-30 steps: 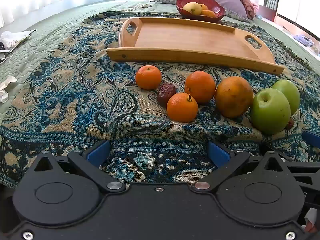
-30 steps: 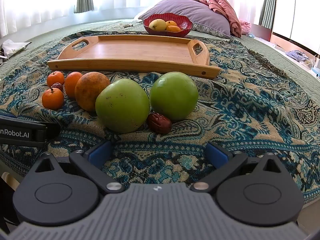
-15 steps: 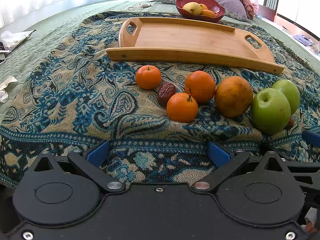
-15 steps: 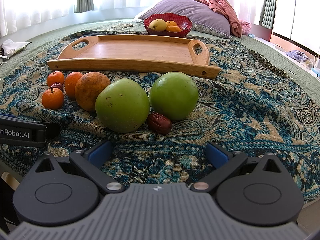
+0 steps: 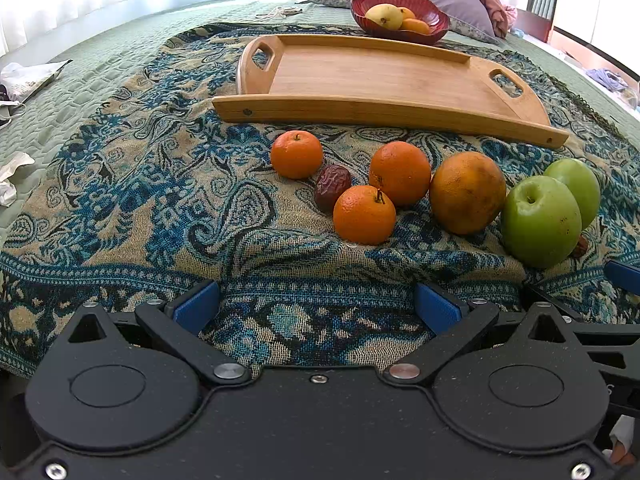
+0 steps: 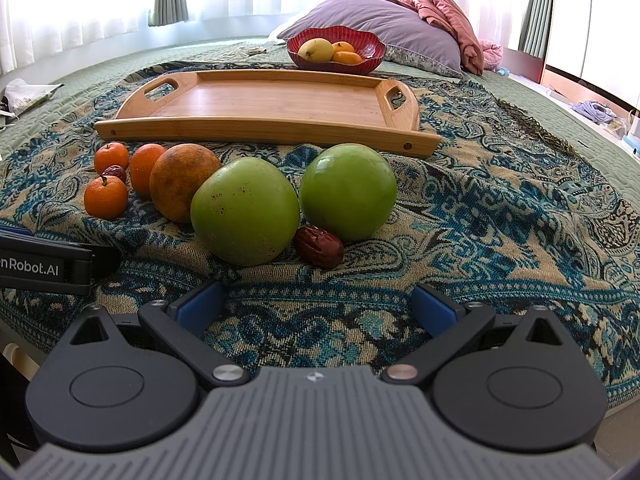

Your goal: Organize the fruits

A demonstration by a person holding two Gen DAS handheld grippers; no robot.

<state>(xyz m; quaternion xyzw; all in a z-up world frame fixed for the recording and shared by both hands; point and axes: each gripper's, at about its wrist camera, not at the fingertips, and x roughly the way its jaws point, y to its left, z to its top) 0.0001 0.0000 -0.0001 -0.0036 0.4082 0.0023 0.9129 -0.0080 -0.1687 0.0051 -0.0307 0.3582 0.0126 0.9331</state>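
Fruit lies in a row on a patterned blue cloth [image 5: 160,184]. In the left wrist view: three small oranges [image 5: 364,215], a brown date [image 5: 332,187], a large dull orange [image 5: 467,192] and two green apples [image 5: 541,221]. In the right wrist view the two green apples [image 6: 245,211] are nearest, with a second date [image 6: 319,246] between them. An empty wooden tray [image 5: 384,76] lies behind the fruit, also in the right wrist view [image 6: 272,100]. My left gripper [image 5: 316,306] is open and empty, short of the fruit. My right gripper [image 6: 316,306] is open and empty, just before the apples.
A red bowl [image 6: 372,56] with yellow and orange fruit stands behind the tray, before a purple pillow [image 6: 384,20]. Papers [image 5: 28,80] lie on the green bedspread at the left. The left gripper's body [image 6: 44,266] shows at the right wrist view's left edge.
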